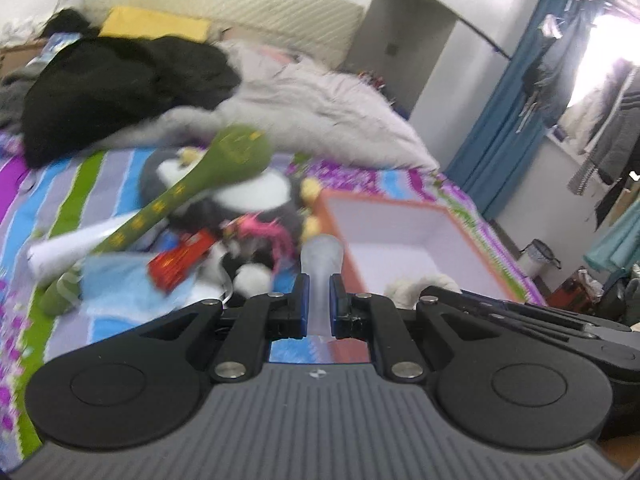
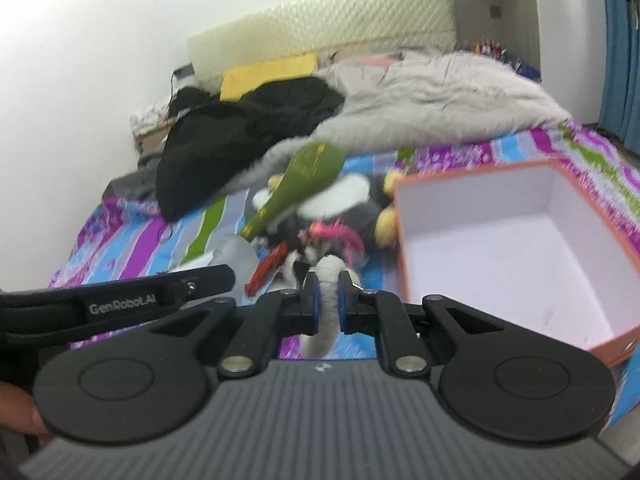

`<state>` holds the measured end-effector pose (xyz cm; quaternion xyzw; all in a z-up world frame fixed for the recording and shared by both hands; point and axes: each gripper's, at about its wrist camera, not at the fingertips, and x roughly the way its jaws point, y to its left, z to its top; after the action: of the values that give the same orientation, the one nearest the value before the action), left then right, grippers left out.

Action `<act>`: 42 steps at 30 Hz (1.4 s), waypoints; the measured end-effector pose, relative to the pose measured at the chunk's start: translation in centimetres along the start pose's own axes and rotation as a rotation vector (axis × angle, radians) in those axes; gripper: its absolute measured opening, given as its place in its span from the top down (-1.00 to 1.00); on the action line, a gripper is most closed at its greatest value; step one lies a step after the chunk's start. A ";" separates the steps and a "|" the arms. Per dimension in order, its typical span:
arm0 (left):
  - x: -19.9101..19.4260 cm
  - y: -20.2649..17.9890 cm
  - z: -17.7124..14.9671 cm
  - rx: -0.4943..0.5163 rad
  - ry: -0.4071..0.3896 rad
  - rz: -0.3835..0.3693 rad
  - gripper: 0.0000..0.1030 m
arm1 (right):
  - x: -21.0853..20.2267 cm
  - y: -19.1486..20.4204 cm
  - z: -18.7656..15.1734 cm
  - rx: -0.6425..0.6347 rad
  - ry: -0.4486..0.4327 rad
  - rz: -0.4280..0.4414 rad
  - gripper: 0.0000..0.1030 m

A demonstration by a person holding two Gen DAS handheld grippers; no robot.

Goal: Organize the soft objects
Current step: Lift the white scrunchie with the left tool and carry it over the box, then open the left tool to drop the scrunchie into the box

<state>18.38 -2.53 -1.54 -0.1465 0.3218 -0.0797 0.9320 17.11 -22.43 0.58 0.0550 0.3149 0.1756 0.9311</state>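
Evidently both grippers, left gripper (image 1: 319, 300) and right gripper (image 2: 327, 300), clamp pale plush parts (image 1: 321, 256), probably bound for the box (image 2: 520, 248) at right.

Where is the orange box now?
The orange box sits open on the striped bedspread, at the right in both views, beside the penguin plush.

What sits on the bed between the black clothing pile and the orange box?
The green plush club lies across a black-and-white plush penguin, with bare striped bedsheet nearer the black clothing pile; the right wrist view shows the orange box.
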 end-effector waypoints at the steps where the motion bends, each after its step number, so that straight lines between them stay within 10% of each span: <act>1: 0.3 -0.7 0.5 0.006 -0.007 -0.016 0.76 | -0.3 -0.4 0.4 -0.002 -0.015 -0.005 0.75; 10: 5.2 -6.4 1.9 0.081 0.025 -0.115 0.76 | 0.0 -6.2 1.8 0.041 -0.050 -0.107 0.75; 30: 21.0 -7.9 -1.6 0.124 0.302 -0.129 0.74 | 9.4 -16.3 -3.0 0.191 0.217 -0.204 0.71; 35: 21.3 -7.2 -1.1 0.134 0.288 -0.108 0.37 | 9.8 -16.3 -2.9 0.197 0.231 -0.180 0.44; 42: 17.1 -7.1 0.5 0.141 0.216 -0.108 0.35 | 7.3 -14.7 -1.9 0.202 0.172 -0.150 0.24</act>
<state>31.69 -13.25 -8.72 -0.0884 0.4054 -0.1676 0.8943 25.64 -33.54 -8.22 0.1096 0.4128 0.0767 0.9009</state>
